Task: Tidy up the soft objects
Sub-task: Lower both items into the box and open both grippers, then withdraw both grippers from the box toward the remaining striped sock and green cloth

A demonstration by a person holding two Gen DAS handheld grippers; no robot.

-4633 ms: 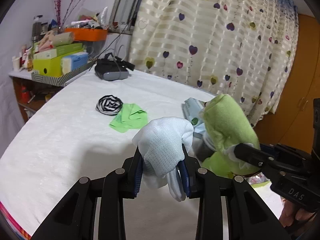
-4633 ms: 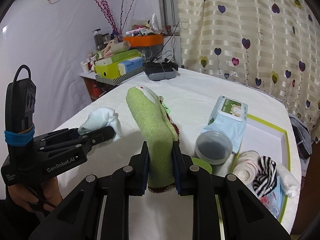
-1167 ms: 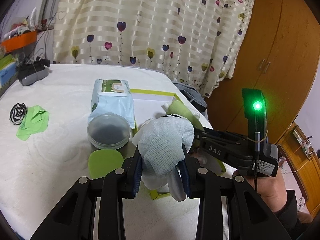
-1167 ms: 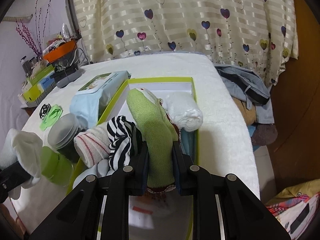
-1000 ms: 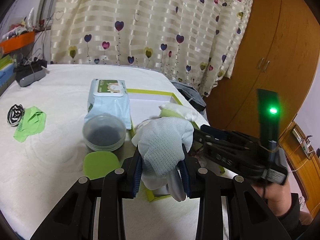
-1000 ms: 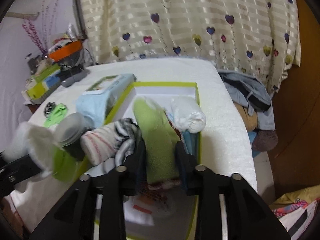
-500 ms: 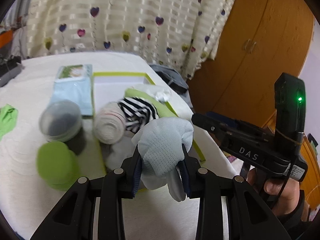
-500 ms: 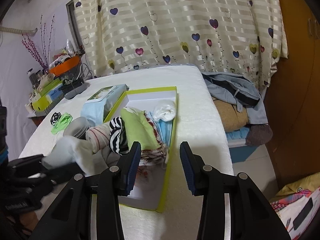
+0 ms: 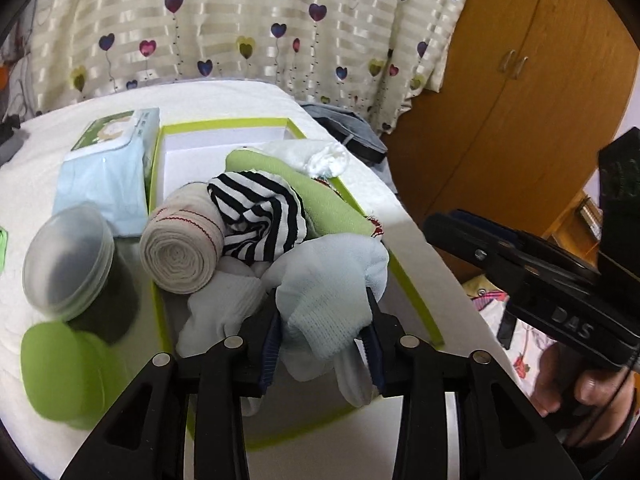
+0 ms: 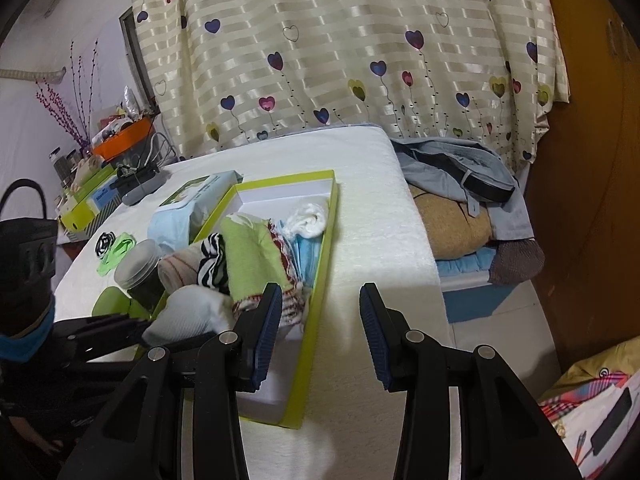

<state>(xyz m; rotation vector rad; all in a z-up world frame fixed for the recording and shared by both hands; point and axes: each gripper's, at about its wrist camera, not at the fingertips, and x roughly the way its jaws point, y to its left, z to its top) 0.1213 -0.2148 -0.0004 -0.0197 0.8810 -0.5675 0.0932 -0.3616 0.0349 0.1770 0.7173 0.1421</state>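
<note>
- The pale blue sock (image 9: 332,292) sits between the pads of the left gripper (image 9: 322,344), low over the near end of the green-rimmed box (image 9: 416,304); the jaws are opening, and the sock's sides look to be at the pads, though whether they press on it cannot be told
- In the right wrist view the same sock (image 10: 188,312) shows as a pale bundle at the tip of the left gripper (image 10: 148,326), beside the box's (image 10: 320,268) near left corner
- Already in the box: a beige rolled sock (image 9: 182,256) with thin red lines, a black-and-white striped sock (image 9: 260,220) resting against it, a green sock (image 9: 320,200) lying lengthwise behind, a white rolled sock (image 9: 316,158) at the far right, and another white sock (image 9: 224,304) just left of the pale blue one
- The far end of the box is bare white floor
- The right gripper (image 10: 316,332) stands with jaws wide and nothing between them, over the white tablecloth (image 10: 372,248) just right of the box; from the left wrist it appears as a black tool (image 9: 520,264) held in a hand (image 9: 588,396)
- Left of the box are a pack of wet wipes (image 9: 104,168), a dark jar with a clear lid (image 9: 68,256) and a green lid (image 9: 60,368)
- Farther along the table lie a small striped sock (image 10: 105,242) and a bright green cloth (image 10: 118,254)
- A heart-patterned curtain (image 10: 360,48) hangs behind, with folded clothes (image 10: 460,188) stacked beyond the table's right edge
</note>
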